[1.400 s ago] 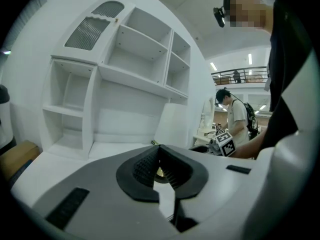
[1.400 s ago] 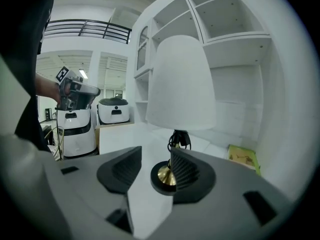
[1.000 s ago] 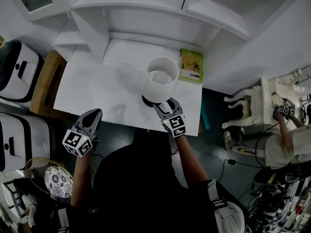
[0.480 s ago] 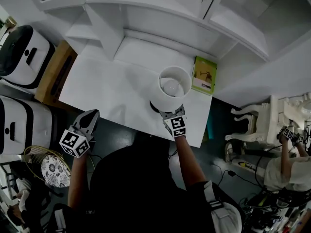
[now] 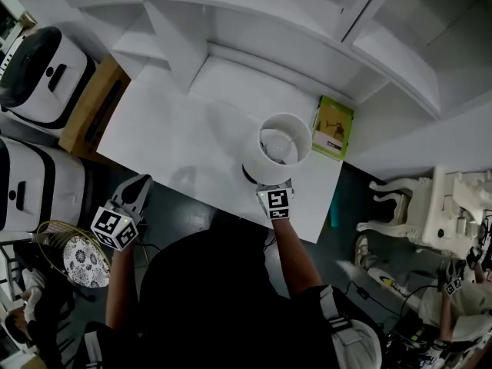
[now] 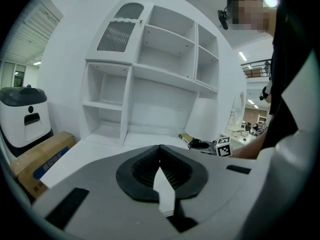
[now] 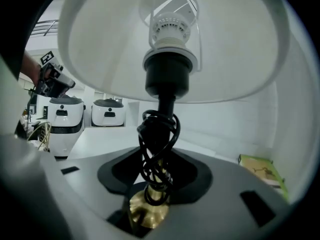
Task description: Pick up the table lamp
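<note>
The table lamp (image 5: pixel 284 146), with a white drum shade, stands near the front right of the white desk (image 5: pixel 169 137). My right gripper (image 5: pixel 270 186) reaches under the shade from the desk's front edge. In the right gripper view the lamp's black stem (image 7: pixel 160 134), wrapped in black cord above a brass foot, stands between the closing jaws (image 7: pixel 155 184); I see no pad pressing on it. My left gripper (image 5: pixel 139 184) hangs off the desk's front left corner, jaws together and empty (image 6: pixel 162 184). The left gripper view shows the shade (image 6: pixel 207 119) far to its right.
A green book (image 5: pixel 334 127) lies right of the lamp. White shelving (image 5: pixel 254 21) rises behind the desk. Two white appliances (image 5: pixel 38 75) and a cardboard box (image 5: pixel 88 106) stand left; a wire basket (image 5: pixel 69 252) and a white chair (image 5: pixel 430 206) are on the floor.
My right gripper has slid forward under the shade, so its fingers now show less. The left gripper has drifted a little along the desk's front left edge.
</note>
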Motion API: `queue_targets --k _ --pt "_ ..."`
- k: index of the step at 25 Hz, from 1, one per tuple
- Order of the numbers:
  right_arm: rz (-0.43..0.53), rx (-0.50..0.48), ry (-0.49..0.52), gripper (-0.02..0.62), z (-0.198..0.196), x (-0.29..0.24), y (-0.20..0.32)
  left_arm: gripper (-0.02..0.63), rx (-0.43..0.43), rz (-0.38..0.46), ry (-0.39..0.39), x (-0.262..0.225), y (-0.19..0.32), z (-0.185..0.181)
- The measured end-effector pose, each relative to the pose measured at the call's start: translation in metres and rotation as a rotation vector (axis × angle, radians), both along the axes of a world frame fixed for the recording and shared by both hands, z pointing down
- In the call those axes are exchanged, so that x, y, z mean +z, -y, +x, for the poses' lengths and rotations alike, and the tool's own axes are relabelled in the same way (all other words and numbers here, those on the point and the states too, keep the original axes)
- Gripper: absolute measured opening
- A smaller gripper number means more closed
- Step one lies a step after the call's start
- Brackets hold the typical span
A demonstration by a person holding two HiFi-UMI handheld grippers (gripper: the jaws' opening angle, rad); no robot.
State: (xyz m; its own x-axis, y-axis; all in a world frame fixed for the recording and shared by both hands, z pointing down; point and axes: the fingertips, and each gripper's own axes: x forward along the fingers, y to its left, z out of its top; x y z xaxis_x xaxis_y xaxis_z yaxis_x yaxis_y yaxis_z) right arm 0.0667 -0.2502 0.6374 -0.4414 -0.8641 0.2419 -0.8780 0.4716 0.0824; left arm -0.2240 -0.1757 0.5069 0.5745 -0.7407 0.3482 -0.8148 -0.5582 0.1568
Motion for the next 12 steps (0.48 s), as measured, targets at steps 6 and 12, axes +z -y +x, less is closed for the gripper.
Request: queue_targets --k 6,12 --pt "0.005 0.040 -0.012 0.140 0.0016 0.0039 0.0012 0.011 -0.027 -0.006 0.005 0.0019 0.0008 -0.0102" --pt "0.018 0.027 -0.025 0.149 0.0012 0.0028 0.0037 0.011 -0.030 -0.009 0.012 0.0028 0.0009 -0.0108"
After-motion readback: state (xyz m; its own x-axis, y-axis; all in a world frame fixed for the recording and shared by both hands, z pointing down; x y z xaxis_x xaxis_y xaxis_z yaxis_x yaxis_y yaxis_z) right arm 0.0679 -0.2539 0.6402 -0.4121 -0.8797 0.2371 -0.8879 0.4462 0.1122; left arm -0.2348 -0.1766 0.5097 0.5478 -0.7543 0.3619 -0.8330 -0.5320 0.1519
